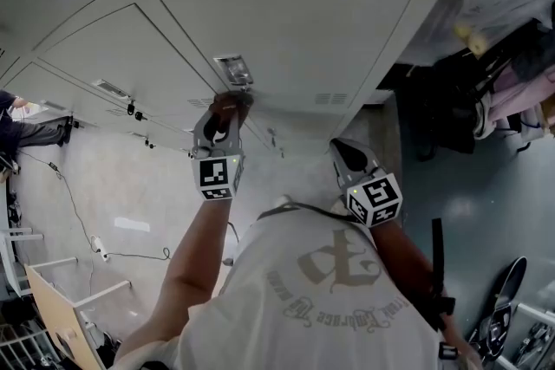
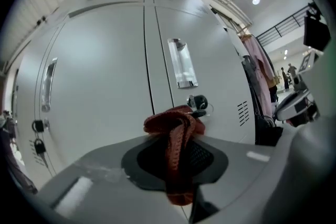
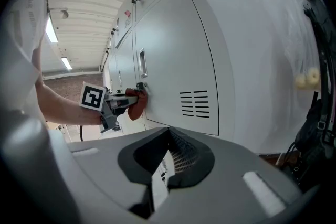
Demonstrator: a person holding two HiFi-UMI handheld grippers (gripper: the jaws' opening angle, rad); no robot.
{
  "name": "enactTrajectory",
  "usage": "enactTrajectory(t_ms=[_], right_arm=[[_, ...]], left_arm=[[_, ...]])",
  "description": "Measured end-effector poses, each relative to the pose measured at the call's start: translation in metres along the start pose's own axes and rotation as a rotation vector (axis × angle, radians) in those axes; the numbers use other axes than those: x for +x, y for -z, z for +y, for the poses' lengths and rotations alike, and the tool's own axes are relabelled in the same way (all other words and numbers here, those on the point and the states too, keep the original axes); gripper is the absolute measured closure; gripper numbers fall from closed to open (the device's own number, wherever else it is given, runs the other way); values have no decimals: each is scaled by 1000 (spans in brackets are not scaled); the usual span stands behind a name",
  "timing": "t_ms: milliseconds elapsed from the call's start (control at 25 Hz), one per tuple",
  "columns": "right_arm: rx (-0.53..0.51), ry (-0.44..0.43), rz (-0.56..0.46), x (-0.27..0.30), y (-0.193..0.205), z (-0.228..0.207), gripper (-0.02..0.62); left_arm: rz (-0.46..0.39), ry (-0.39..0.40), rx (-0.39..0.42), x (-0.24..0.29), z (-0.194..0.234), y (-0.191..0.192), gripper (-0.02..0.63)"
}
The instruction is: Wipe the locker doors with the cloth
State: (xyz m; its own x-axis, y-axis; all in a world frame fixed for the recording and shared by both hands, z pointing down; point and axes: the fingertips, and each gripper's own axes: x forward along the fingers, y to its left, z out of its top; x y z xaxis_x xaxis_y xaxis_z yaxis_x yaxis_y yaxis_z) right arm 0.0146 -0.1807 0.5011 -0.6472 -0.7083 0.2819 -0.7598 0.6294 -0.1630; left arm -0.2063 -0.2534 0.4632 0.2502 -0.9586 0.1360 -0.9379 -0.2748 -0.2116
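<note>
The pale grey locker door [image 1: 303,30] [image 2: 210,60] has a recessed handle [image 1: 234,69] [image 2: 182,63], a key lock [image 2: 198,102] and vent slots [image 3: 194,104]. My left gripper [image 1: 227,113] [image 2: 178,128] is shut on a bunched red-brown cloth [image 1: 234,101] [image 2: 176,136] [image 3: 137,105]. It holds the cloth against the door at the lock, just below the handle. My right gripper [image 1: 347,153] [image 3: 169,136] hangs lower and to the right, away from the door. Its jaws are shut with nothing in them.
More locker doors [image 1: 113,39] run to the left, some with padlocks [image 1: 132,110]. Dark bags and clothes [image 1: 503,74] hang on a rack under plastic sheet [image 3: 310,34] at the right. A cable [image 1: 78,221] and a wooden board [image 1: 56,316] lie on the floor.
</note>
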Motion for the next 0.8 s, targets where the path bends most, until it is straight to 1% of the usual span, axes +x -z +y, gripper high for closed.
enactTrajectory(t_ms=[80, 160, 280, 400, 440, 480, 560, 640, 720, 800], right_arm=[[3, 0, 1, 1, 1, -1, 588], [3, -2, 1, 1, 1, -1, 588], [2, -5, 2, 2, 1, -2, 588], [2, -10, 2, 2, 1, -3, 588], [3, -10, 3, 2, 1, -4, 588], [3, -10, 4, 1, 1, -5, 588], [4, -10, 4, 1, 1, -6, 588], [1, -12, 2, 1, 0, -6, 588], [-2, -13, 0, 0, 0, -7, 588], [-1, -11, -2, -1, -1, -9, 588]], left_arm=[[-46, -15, 73, -2, 2, -18, 526], [-70, -32, 115, -2, 2, -28, 526], [-45, -45, 179, -1, -1, -27, 528], [-16, -52, 207, 0, -2, -24, 531], [-6, -45, 201, 1, -4, -22, 531], [2, -33, 177, 2, -5, -19, 531], [15, -12, 91, 4, -10, -10, 529], [27, -14, -22, 5, -14, -2, 529], [18, -14, -153, 8, -22, 0, 529], [11, 18, -277, 15, -39, 3, 529]])
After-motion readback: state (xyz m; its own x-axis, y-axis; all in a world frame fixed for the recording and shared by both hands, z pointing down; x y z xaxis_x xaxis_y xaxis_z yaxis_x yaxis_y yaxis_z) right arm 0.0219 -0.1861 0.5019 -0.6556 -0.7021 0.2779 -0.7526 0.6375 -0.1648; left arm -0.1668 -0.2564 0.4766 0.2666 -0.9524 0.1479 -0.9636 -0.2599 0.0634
